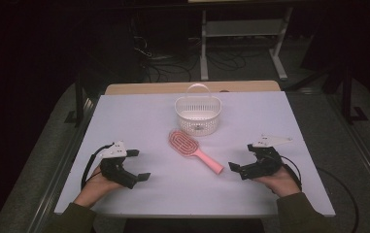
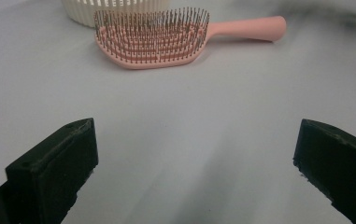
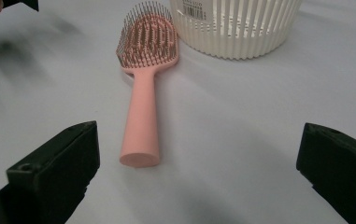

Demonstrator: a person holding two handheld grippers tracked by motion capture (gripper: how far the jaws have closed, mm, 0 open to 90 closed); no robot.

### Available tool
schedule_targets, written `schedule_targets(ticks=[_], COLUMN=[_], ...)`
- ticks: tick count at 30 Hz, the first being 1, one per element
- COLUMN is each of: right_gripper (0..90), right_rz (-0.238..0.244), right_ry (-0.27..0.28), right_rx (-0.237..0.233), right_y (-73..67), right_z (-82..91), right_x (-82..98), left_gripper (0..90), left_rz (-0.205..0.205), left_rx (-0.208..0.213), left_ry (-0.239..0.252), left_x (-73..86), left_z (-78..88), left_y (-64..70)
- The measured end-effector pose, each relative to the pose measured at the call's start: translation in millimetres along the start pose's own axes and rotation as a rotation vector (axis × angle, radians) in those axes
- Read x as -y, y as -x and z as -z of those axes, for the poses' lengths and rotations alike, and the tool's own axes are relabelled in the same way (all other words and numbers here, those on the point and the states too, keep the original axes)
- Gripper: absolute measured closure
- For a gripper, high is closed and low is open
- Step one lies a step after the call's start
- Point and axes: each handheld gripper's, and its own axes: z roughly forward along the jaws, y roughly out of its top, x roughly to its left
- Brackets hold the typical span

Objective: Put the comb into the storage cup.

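At mid-surface (image 1: pixel 270 111), the pink hairbrush (image 1: pixel 194 151) lies diagonally, bristles up, head far-left just beside the white basket (image 1: pixel 198 115), handle pointing near-right. Your left gripper (image 1: pixel 137 165) and right gripper (image 1: pixel 235 163) rest on either side, fingers apart, empty. The right gripper view reveals the basket's barcode label (image 3: pixel 195 8). The room beyond is dark.

Black grippers (image 1: pixel 135 165), olive sleeves (image 1: pixel 301 213)

left tool (image 2: pixel 194 163) jaws wide apart | pink hairbrush (image 2: pixel 166 39) ahead | basket (image 2: pixel 115 9) behind
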Motion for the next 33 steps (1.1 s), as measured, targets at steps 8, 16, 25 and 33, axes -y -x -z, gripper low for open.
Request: schedule_targets(ticks=[8, 16, 25, 33], right_gripper=[0.0, 0.0, 0.0, 0.0], right_rz=[0.020, 0.019, 0.026, 0.037], right_ry=[-0.013, -0.020, -0.023, -0.024], right_rx=[-0.010, -0.006, -0.012, -0.020], right_y=[-4.5, -6.0, -7.9, -10.5], right_z=[-0.1, -1.9, -6.6, -10.6], right_x=[-4.2, -6.6, -12.6, -18.5], left_gripper=[0.0, 0.0, 0.0, 0.0], left_rz=[-0.007, -0.007, -0.005, -0.007], left_rx=[0.003, 0.005, 0.007, 0.005], left_ry=[-0.002, 0.005, 0.013, 0.010], left_x=[-0.2, -0.4, -1.1, -0.6], left_z=[0.3, 1.3, 0.3, 1.3], left_y=[2.4, 3.5, 2.5, 1.9])
